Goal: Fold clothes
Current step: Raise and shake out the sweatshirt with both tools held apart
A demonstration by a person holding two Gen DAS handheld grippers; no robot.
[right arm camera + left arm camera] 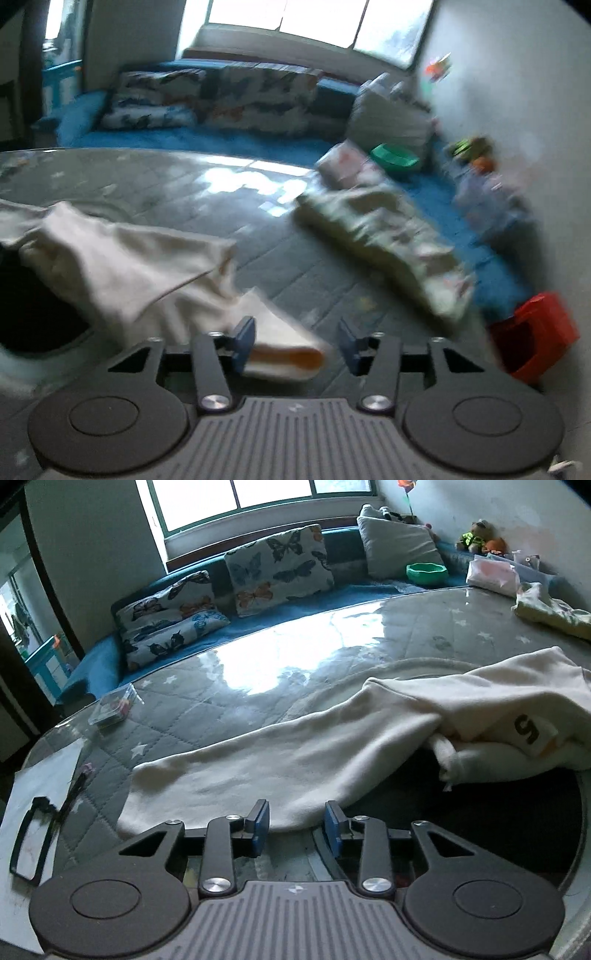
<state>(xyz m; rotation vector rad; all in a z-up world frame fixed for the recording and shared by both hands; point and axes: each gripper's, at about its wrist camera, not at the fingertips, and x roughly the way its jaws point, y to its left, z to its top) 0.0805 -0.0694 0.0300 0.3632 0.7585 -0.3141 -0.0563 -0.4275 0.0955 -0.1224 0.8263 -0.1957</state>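
Note:
A cream garment [295, 753] lies stretched across the glass-topped table [258, 672], bunched at the right where a white tag with a black "S" [528, 729] shows. My left gripper [296, 825] is open, its blue pads just at the garment's near hem, holding nothing. In the blurred right wrist view the same cream garment [122, 258] lies at the left, and its orange-trimmed cuff [284, 356] rests between the open jaws of my right gripper [297, 345], not clamped. A second pale patterned garment [388, 236] lies crumpled at the right.
A dark round inset [498, 819] lies under the garment's right part. A small clear box [112, 709] and a white sheet with a black frame [29, 834] sit at the left. A red bin [535, 336] stands at the right. A blue couch with cushions [277, 565] runs behind.

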